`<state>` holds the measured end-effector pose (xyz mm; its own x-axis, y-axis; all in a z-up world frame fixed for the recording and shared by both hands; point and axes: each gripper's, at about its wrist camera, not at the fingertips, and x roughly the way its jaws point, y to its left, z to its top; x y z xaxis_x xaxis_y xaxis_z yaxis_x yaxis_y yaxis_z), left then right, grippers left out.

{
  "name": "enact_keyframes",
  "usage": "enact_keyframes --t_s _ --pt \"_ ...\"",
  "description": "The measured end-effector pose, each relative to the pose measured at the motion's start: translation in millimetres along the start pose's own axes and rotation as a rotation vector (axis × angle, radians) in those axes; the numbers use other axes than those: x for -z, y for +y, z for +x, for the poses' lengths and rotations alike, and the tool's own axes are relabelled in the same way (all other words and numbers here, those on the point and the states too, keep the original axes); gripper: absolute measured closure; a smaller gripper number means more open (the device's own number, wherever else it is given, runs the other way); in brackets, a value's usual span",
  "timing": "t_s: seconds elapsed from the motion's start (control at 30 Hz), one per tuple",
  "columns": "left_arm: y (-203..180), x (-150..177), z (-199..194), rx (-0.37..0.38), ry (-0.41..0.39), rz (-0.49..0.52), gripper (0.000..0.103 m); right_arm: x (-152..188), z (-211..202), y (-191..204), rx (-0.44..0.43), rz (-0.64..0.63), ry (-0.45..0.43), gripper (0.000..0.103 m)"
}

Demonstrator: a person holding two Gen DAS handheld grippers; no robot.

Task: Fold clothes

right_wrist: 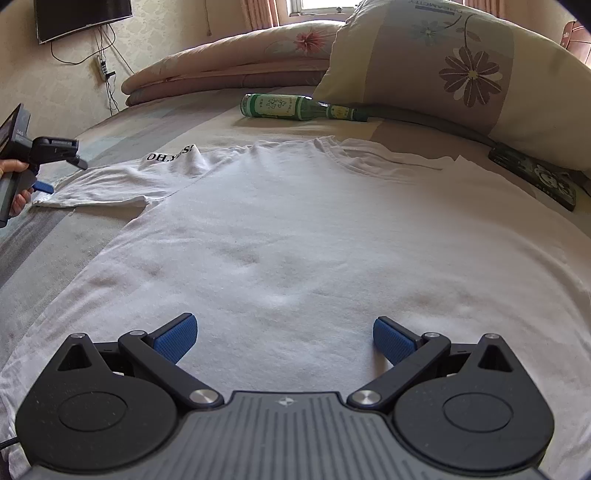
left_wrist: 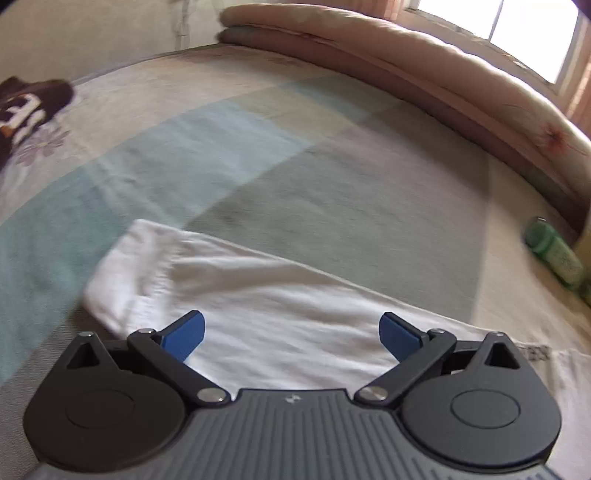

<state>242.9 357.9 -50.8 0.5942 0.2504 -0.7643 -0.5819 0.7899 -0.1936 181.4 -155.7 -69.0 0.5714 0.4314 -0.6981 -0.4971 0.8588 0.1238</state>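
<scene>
White T-shirt (right_wrist: 295,229) flat on bed (left_wrist: 332,177) | sleeve (left_wrist: 229,295) runs crosswise under left hand-held gripper (left_wrist: 291,334), nearer | right hand-held gripper (right_wrist: 284,338) over hem | both wide open, empty

One white T-shirt (right_wrist: 295,236) lies spread on the bed (left_wrist: 332,177). A second garment, one dark piece with white lettering (left_wrist: 26,110), sits off at the far edge; it is too blurred to say more. Two grippers: left (left_wrist: 291,336) and right (right_wrist: 284,338). One green glass bottle (right_wrist: 291,107). One flowered pillow (right_wrist: 461,74). One folded quilt (right_wrist: 229,70). One wall-mounted screen (right_wrist: 81,14). One dark flat case (right_wrist: 535,177).
</scene>
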Motion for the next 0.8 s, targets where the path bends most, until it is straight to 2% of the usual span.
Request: enact_keyframes --t_s 0.1,0.13,0.23,0.33,0.4,0.43,0.47,0.53,0.6,0.67,0.8 --pt "-63 13 -7 0.16 0.041 0.116 0.002 0 0 1 0.002 -0.005 0.001 0.0" --pt "-84 16 -9 0.175 0.05 0.171 0.002 0 0 1 0.003 -0.007 0.001 0.0" --pt "-152 28 -8 0.151 0.073 0.35 0.002 0 -1 0 -0.002 -0.002 0.0 0.0" --pt "-194 41 0 0.117 0.073 0.484 0.002 0 -1 -2 0.001 0.003 0.0 0.0" --pt "-201 43 8 0.118 0.1 0.475 0.002 0 -2 -3 0.004 0.007 0.0 0.0" --pt "-200 44 13 0.095 0.111 0.466 0.002 0 -2 -3 0.002 0.01 -0.001 0.0" --pt "-197 44 20 0.041 0.111 0.468 0.002 0 -2 -4 0.0 0.013 -0.001 0.0" --pt "-184 45 27 0.001 0.055 0.478 0.0 0 -2 -3 0.001 0.01 0.001 0.0" --pt "-171 37 29 -0.019 0.052 0.406 0.0 0 -3 -3 0.004 0.006 0.0 0.0" --pt "-170 31 25 -0.015 0.055 0.387 0.002 0 -3 -2 0.001 0.006 -0.001 0.0" --pt "-190 34 9 0.078 0.051 0.436 0.001 0 -3 0 -0.001 0.0 -0.001 0.0"
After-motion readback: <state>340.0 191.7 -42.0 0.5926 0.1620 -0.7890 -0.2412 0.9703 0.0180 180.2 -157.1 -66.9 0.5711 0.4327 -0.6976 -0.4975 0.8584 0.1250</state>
